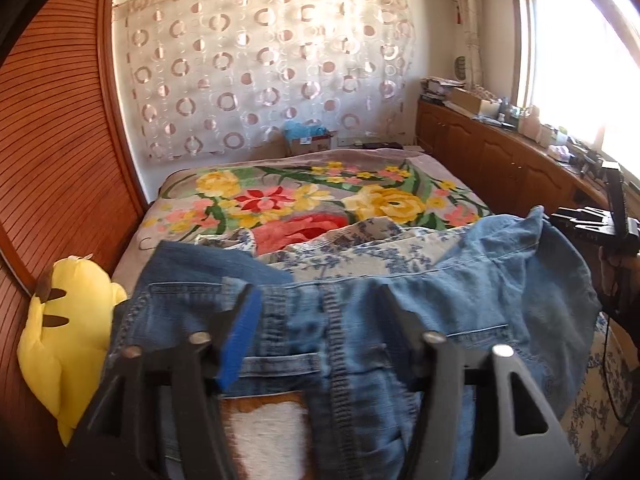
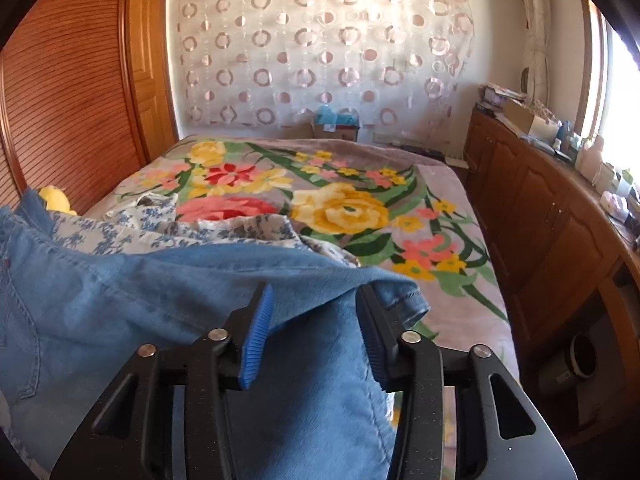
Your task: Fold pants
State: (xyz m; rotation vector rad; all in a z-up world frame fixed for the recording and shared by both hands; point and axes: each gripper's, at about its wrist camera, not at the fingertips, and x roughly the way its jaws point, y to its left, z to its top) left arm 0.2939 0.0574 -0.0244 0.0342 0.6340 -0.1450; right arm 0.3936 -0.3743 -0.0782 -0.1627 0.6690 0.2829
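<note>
We've got both claws spread, left gripper [image 1: 320, 312] over the jeans [image 1: 360, 320] waistband, right gripper [image 2: 316, 320] straddling a leg hem, so nothing's pinched and the denim can settle flat on the bed.

Jeans [image 1: 344, 320] on bed [image 2: 460, 184], plush toy [image 1: 60, 344] left, cabinets [image 2: 540, 208] right, curtain [image 2: 320, 40] behind.

Daylight floods in from a blown-out window [image 1: 580, 52] at right, washing the patterned curtain [image 1: 264, 64] in soft glare, while fisheye distortion bows the wooden wardrobe [image 2: 72, 92] and dark corners, and the near denim [image 1: 340, 340] blurs slightly
</note>
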